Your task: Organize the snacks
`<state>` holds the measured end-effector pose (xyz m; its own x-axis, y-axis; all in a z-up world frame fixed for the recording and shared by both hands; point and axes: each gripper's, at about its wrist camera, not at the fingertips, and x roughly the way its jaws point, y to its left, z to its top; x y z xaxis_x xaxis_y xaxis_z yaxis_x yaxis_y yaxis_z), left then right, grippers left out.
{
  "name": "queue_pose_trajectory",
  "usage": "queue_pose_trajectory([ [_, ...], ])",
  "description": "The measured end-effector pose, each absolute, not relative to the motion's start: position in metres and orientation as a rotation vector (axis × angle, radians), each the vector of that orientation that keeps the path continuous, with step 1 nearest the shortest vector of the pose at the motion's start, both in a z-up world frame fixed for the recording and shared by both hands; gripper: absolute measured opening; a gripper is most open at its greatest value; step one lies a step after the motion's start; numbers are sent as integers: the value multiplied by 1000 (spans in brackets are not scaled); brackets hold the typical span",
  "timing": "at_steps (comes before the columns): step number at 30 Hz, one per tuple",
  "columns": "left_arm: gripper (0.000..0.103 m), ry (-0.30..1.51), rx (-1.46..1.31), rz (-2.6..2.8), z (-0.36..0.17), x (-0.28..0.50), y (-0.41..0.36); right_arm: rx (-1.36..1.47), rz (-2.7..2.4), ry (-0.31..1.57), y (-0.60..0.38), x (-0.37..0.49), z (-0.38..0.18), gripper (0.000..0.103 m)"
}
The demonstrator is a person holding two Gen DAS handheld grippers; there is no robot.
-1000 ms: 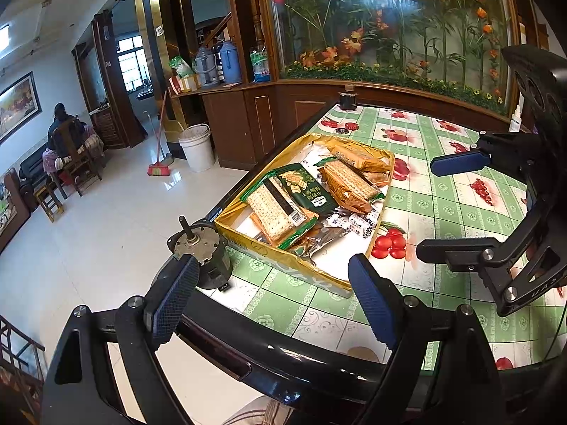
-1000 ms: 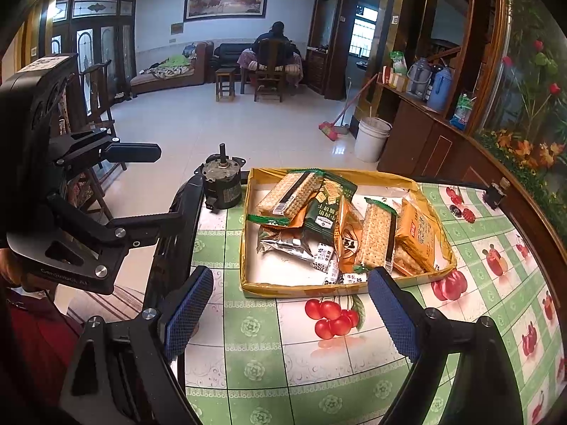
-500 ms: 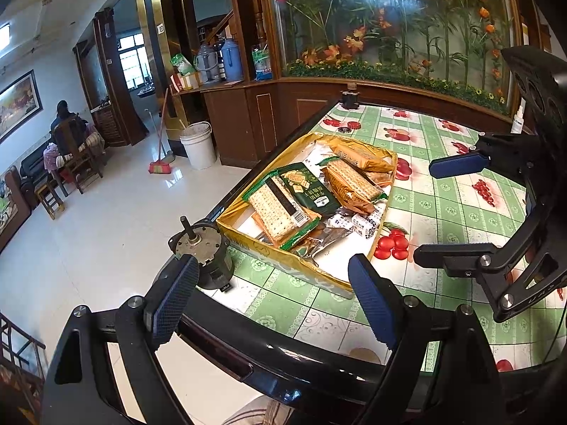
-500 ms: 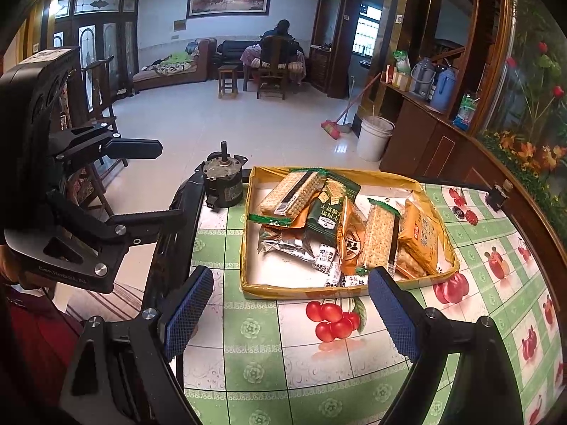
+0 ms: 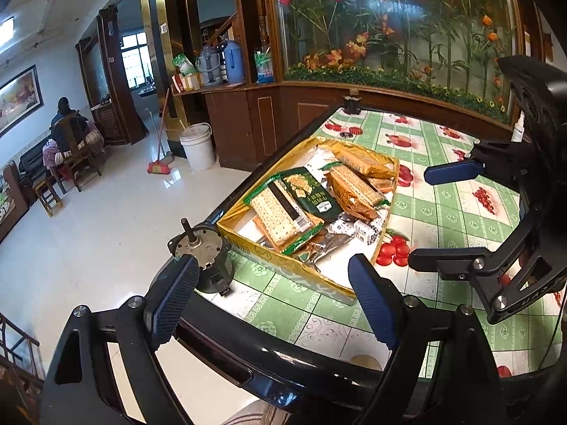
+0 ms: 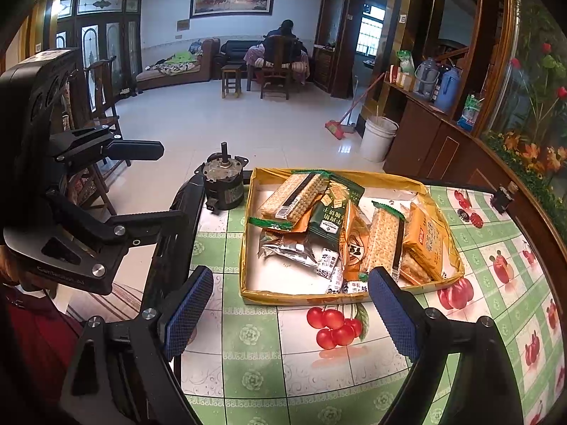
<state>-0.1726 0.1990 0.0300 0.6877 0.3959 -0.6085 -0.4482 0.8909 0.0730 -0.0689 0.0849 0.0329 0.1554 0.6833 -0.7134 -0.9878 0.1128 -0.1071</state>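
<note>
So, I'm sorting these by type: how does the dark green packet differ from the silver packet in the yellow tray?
The dark green packet is printed with cracker pictures and pale lettering; the silver packet is plain, shiny foil. The green one lies propped on other snacks, while the silver one lies flat on the tray floor, nearer the front wall. Both are inside the tray, untouched by either gripper.

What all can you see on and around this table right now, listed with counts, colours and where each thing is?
Tray: one, yellow, on the table.
Cracker packs: several, green, orange and clear, piled in the tray.
Small milk candies: a few, black and white, tray's near side.
Silver wrapper: one, tray's floor.
Motor: one, dark metal, beside the tray at the table's edge.
Tablecloth: one, green and white with fruit prints.
Bucket: one, white, on the floor.
Broom: one, red, near the bucket.
Left claw: open, empty.
Right claw: open, empty.
</note>
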Motion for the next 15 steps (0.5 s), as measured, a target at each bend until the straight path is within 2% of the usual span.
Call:
queue_pose_trajectory([
  [8, 87, 606, -9, 512, 34, -175, 192, -622, 1348, 581, 91, -63, 33, 90],
  [15, 88, 630, -41, 504, 33, -173, 198, -623, 1359, 576, 92, -67, 33, 90],
])
